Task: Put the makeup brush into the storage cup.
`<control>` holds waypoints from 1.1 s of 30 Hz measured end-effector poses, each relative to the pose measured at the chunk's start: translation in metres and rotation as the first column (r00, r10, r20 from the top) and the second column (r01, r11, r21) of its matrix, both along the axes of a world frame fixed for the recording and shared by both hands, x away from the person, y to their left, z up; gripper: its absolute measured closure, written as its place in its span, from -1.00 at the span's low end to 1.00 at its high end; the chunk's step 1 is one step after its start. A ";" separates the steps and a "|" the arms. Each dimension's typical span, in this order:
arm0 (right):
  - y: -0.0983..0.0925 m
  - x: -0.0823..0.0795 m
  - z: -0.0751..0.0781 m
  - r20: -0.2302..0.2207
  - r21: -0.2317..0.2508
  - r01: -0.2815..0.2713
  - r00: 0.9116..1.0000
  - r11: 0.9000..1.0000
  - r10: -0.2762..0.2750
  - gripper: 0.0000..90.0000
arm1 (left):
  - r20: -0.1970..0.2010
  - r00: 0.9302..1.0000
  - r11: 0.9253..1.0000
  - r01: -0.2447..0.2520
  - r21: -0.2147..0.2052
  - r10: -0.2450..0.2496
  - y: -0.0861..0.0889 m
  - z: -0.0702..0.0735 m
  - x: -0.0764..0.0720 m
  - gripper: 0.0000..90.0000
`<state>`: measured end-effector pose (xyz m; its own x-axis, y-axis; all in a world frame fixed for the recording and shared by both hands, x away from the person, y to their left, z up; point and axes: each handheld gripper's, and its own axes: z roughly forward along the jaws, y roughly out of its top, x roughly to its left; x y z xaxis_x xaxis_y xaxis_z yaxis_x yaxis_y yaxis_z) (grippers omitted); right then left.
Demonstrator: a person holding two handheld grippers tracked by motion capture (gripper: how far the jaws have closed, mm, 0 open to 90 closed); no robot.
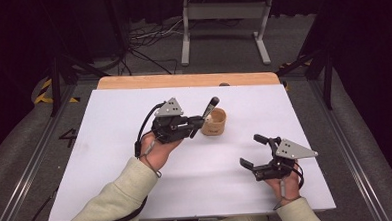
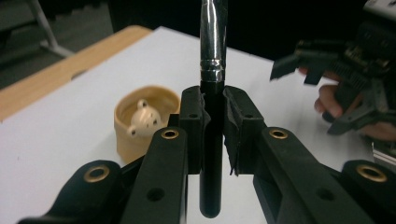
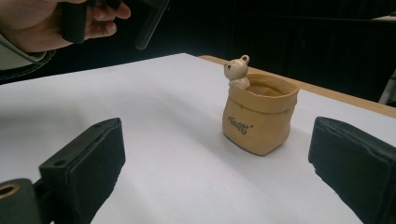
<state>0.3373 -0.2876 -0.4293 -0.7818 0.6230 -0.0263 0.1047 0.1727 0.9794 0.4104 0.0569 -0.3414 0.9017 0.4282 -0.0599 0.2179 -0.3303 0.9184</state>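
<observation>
A: Item one, centre of the frame?
B: White table top [image 1: 137, 183], with a light wooden strip [image 1: 187, 80] along its far edge.

A: Upper middle?
B: Grey metal stand [image 1: 224, 11] on two feet, and loose black cables [image 1: 146, 42] to its left.

A: Floor?
B: Grey carpet [image 1: 15, 148], yellow-black tape [image 1: 45, 92] at left.

A: Walls, light?
B: Dark surround; table brightly lit.

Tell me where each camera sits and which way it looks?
High view: above the person's side, looking forward and down on the table; both forearms, the left gripper and the right gripper show.
Left gripper view: rides the left gripper, looking along its jaws shut on a brush; the other hand shows.
Right gripper view: rides the right gripper, looking between open jaws at the cup; the left hand shows.
Shared: the cup is in all three.
</observation>
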 end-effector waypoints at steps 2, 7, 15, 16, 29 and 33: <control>0.000 0.000 0.000 -0.004 0.000 -0.005 1.000 1.000 0.005 -0.92 | 0.025 1.000 1.000 0.005 -0.029 -0.004 -0.001 0.000 -0.001 0.75; -0.001 -0.001 0.000 -0.004 0.001 -0.003 1.000 1.000 0.003 -0.92 | 0.037 0.999 0.997 -0.002 -0.072 0.004 -0.005 -0.002 -0.001 0.75; -0.001 -0.001 -0.001 -0.010 -0.002 -0.003 1.000 1.000 0.003 -0.92 | 0.025 0.998 0.992 -0.052 -0.113 0.056 -0.011 -0.012 0.013 0.75; -0.001 -0.002 -0.001 -0.008 0.001 -0.003 1.000 1.000 0.003 -0.92 | 0.023 0.998 0.991 -0.054 -0.121 0.057 -0.011 -0.014 0.014 0.75; -0.002 -0.001 -0.002 -0.014 0.002 -0.007 1.000 1.000 0.007 -0.92 | 0.108 0.990 0.981 -0.076 -0.176 0.096 -0.015 -0.021 0.024 0.75; -0.002 -0.001 -0.002 -0.015 0.001 -0.009 1.000 1.000 0.009 -0.92 | 0.124 0.987 0.980 -0.080 -0.180 0.103 -0.019 -0.022 0.026 0.75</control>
